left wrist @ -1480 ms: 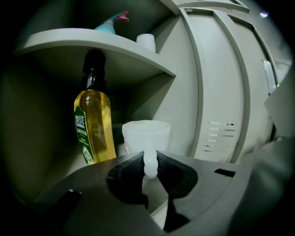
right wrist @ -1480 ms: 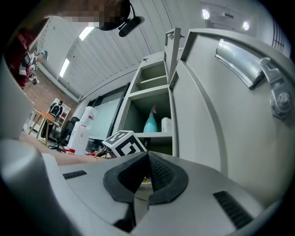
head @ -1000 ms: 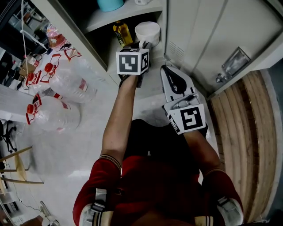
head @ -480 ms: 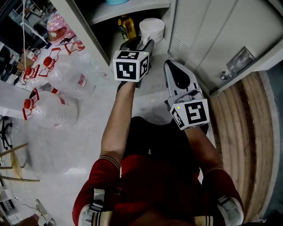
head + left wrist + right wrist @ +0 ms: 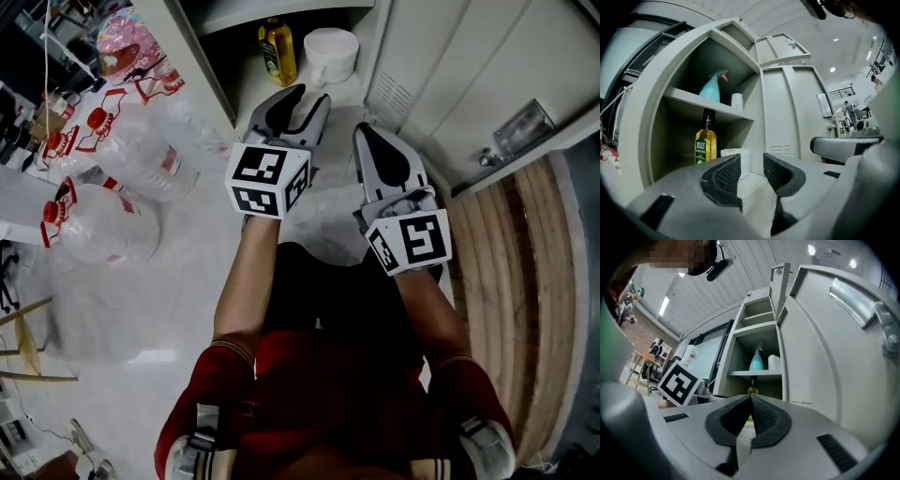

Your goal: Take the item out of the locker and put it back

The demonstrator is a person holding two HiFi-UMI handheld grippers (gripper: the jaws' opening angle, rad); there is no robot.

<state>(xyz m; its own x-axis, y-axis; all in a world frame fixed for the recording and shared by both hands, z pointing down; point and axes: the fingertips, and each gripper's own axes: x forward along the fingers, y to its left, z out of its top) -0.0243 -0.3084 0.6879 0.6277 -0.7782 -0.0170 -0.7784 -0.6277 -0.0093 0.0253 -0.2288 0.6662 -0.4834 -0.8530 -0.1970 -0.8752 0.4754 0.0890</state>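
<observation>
In the open locker's lower compartment a white roll stands beside a yellow oil bottle. My left gripper hovers just outside the locker's front, pointing at the roll. Its jaws are apart and closing, with nothing between them. My right gripper sits beside it to the right, near the locker door, with its pads pressed together and empty. A teal spray bottle and a small white jar stand on the upper shelf.
The locker door hangs open at the right, with a metal handle. Large clear water jugs with red caps lie on the floor at the left. Wooden slats run along the right side.
My left gripper has pulled back out of the locker, away from the white roll, and its jaws stand wider than before. The right gripper has barely moved.
</observation>
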